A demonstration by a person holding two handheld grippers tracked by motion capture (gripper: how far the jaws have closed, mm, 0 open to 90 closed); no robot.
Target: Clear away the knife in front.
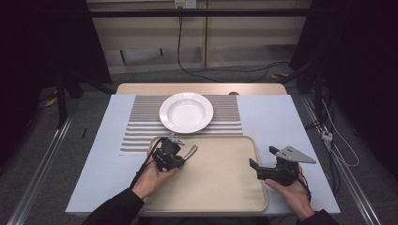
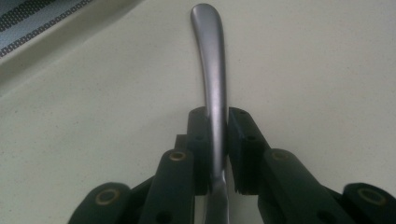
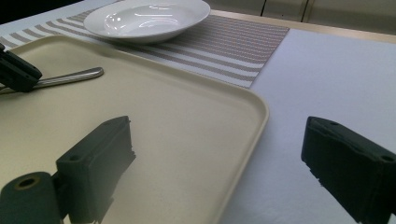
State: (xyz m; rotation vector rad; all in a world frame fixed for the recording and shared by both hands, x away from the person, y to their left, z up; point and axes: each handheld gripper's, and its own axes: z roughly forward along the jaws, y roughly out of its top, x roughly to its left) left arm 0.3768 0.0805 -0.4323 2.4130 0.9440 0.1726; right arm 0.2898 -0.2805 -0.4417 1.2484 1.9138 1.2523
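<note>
Cutlery handle (image 2: 212,70) is clamped between the jaws of the left claw (image 2: 218,140); metal, curved, rounded end pointing away from the claw. Which utensil it is cannot be told, the working end being hidden behind the jaws. In the high view the left claw (image 1: 180,157) is held over the near-left part of the beige tray (image 1: 220,187), the handle (image 1: 190,151) sticking out to the right over the tray surface. Whether the handle touches the tray cannot be told.

Right claw (image 3: 219,172) is held with jaws wide apart, nothing between them. One jaw is seen over the tray (image 3: 187,130), the other over the pale counter (image 3: 327,79), so the tray's right rim is straddled. In the high view the right claw (image 1: 263,164) sits at the tray's right edge, carried by the right hand (image 1: 293,190).

White deep plate (image 1: 186,112) is set on a striped placemat (image 1: 141,129) beyond the tray, well apart from both claws. Same plate (image 3: 147,18) and placemat (image 3: 233,46) are seen from the right gripper view, with the handle (image 3: 70,77) lying low over the tray's far-left area.
</note>
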